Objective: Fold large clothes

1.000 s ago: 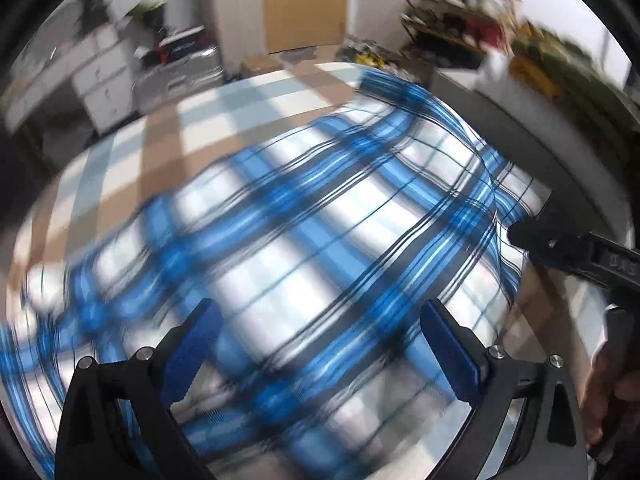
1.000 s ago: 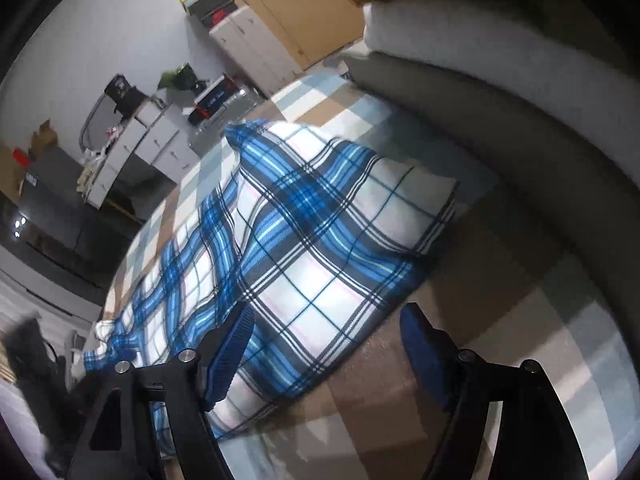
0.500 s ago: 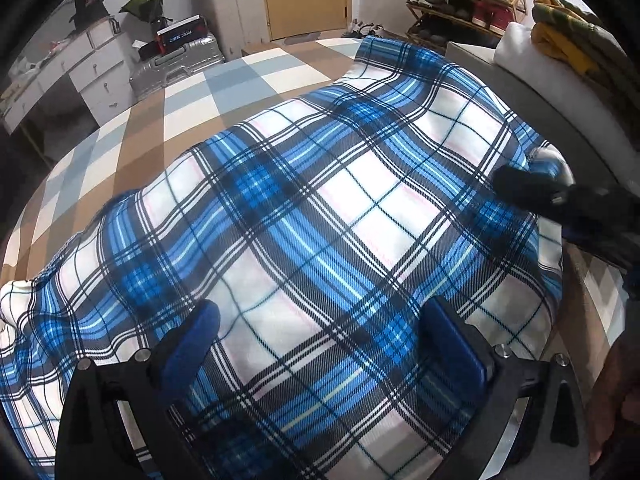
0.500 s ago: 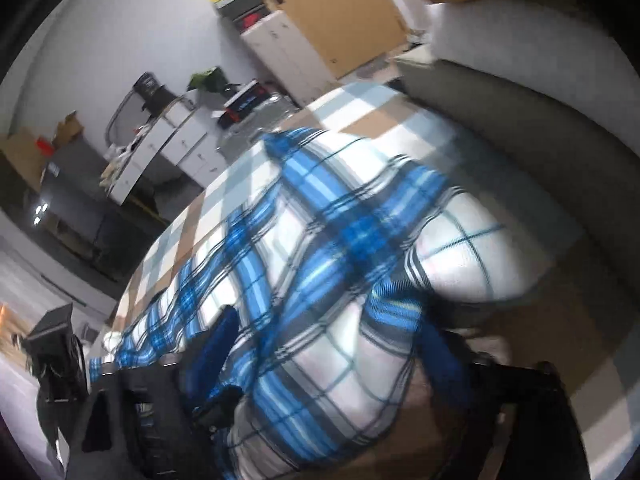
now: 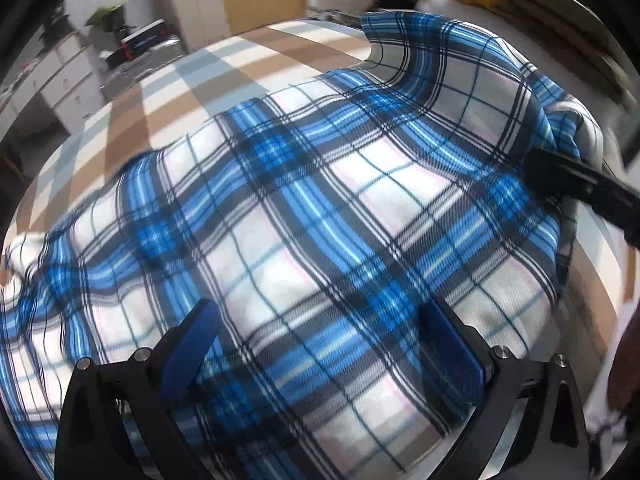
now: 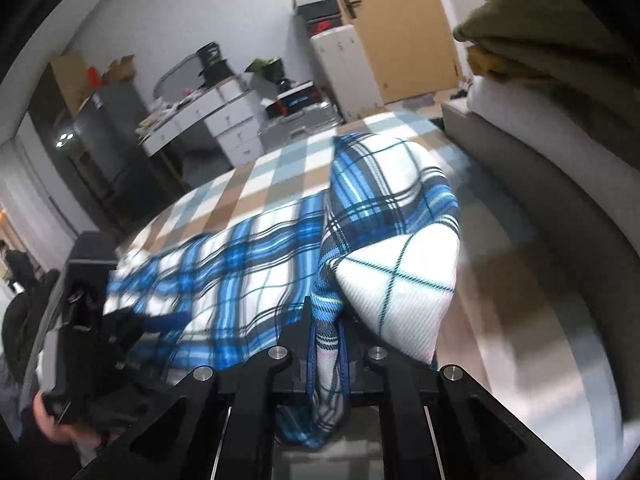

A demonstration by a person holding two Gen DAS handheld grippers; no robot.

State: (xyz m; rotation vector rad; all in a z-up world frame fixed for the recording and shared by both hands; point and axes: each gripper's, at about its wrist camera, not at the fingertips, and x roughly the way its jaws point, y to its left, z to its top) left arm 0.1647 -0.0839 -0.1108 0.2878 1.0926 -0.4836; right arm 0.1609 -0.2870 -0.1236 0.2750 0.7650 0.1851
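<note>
Your blue plaid garment (image 5: 320, 208) lies spread over a bed in a tan, white and grey checked cover (image 5: 224, 68), white drawers (image 6: 224, 120) to the left. Left claw (image 5: 320, 344) hangs wide apart above the cloth. Only the right view shows the right claw (image 6: 328, 344), which just closed, clamped on a lifted fold, plus the wooden door (image 6: 400, 28).
</note>
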